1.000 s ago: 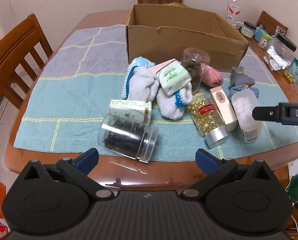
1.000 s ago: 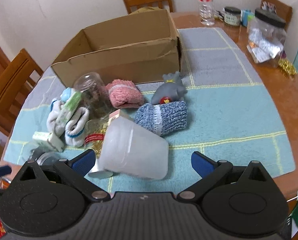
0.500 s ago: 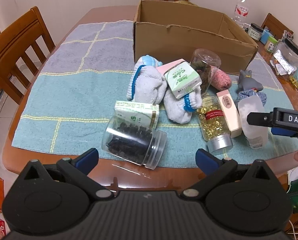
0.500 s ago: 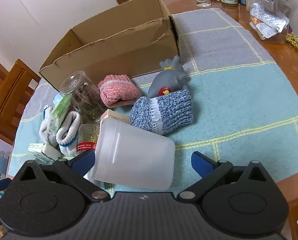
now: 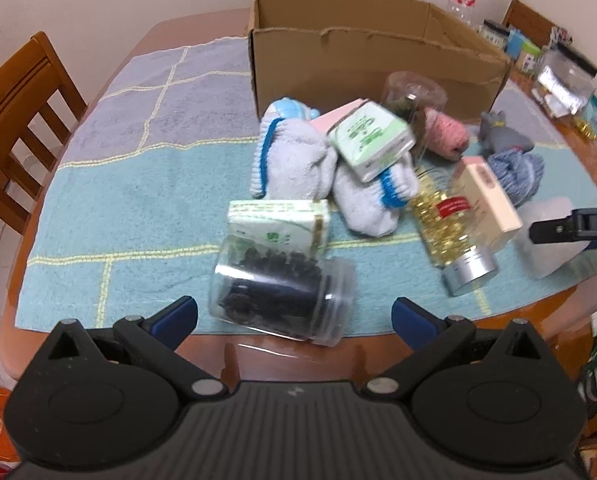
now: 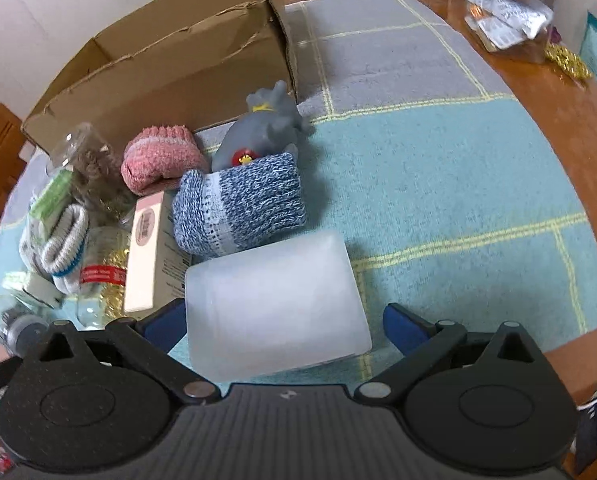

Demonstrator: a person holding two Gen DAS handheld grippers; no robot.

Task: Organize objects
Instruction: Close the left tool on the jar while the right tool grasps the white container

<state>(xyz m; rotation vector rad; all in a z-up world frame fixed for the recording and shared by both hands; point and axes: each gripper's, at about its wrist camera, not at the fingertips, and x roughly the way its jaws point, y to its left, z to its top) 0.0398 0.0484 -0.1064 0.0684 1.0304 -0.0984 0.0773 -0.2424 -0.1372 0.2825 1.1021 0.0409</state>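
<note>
A frosted white container [image 6: 276, 306] lies on its side on the teal cloth [image 6: 458, 208], right between the blue fingertips of the right tool [image 6: 276, 326]; the jaws stand spread wider than the container, the left pad close against its side and the right pad just apart from it, so nothing is gripped. Just ahead of the container lies a blue knitted sock [image 6: 240, 206], touching its far edge, and beyond that sits a grey toy figure [image 6: 266, 128] with a pink sock [image 6: 158, 158] to its left. To the left of the container a cream box [image 6: 144, 256] leans along a bottle of golden capsules [image 6: 102, 280], and further left are white socks with blue trim [image 6: 64, 240]. An open cardboard box [image 6: 170, 72] stands at the far side of the pile. In the left wrist view, the left tool [image 5: 294, 314] is wide open and empty, and a clear jar of dark contents [image 5: 280, 292] lies on its side directly ahead between its fingertips, at the cloth's near edge over the wooden tabletop [image 5: 202, 350]. A green-and-white carton [image 5: 278, 226] rests just behind the jar.
</note>
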